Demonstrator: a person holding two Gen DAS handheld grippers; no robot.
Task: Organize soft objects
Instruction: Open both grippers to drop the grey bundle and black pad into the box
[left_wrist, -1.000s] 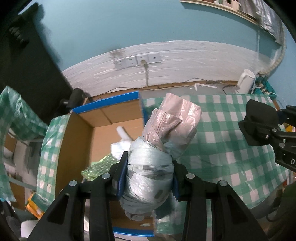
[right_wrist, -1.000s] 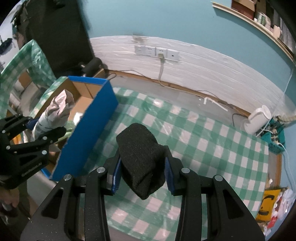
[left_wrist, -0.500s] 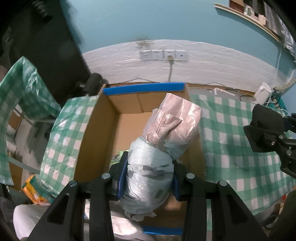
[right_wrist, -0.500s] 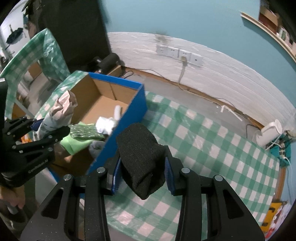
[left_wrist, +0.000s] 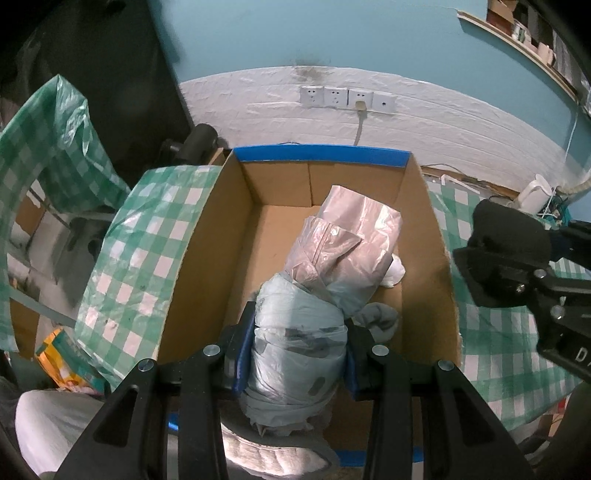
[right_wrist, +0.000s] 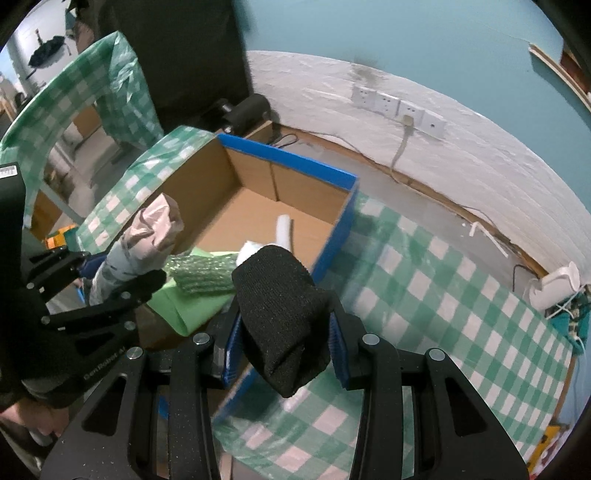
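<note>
My left gripper (left_wrist: 295, 354) is shut on a bundle of plastic bags (left_wrist: 314, 295), pale blue at the base and pink at the tip. It holds the bundle above an open cardboard box with blue outer walls (left_wrist: 321, 153). My right gripper (right_wrist: 282, 332) is shut on a black knitted cloth (right_wrist: 284, 314) over the box's right wall (right_wrist: 332, 240). Inside the box lie a green sheet (right_wrist: 184, 306), a green bubble-wrap piece (right_wrist: 207, 273) and white soft items (right_wrist: 284, 229). The left gripper and its bundle (right_wrist: 144, 240) also show in the right wrist view.
The box stands on a table with a green and white checked cloth (right_wrist: 443, 295). A white wall strip with sockets (left_wrist: 347, 99) runs behind. A white device (right_wrist: 557, 284) sits at the table's far right. More checked plastic (left_wrist: 55, 147) hangs at the left.
Both grippers have moved left with their loads. The left gripper now sits centred over the box opening, and the right gripper has come from the open cloth to the box's right wall.
</note>
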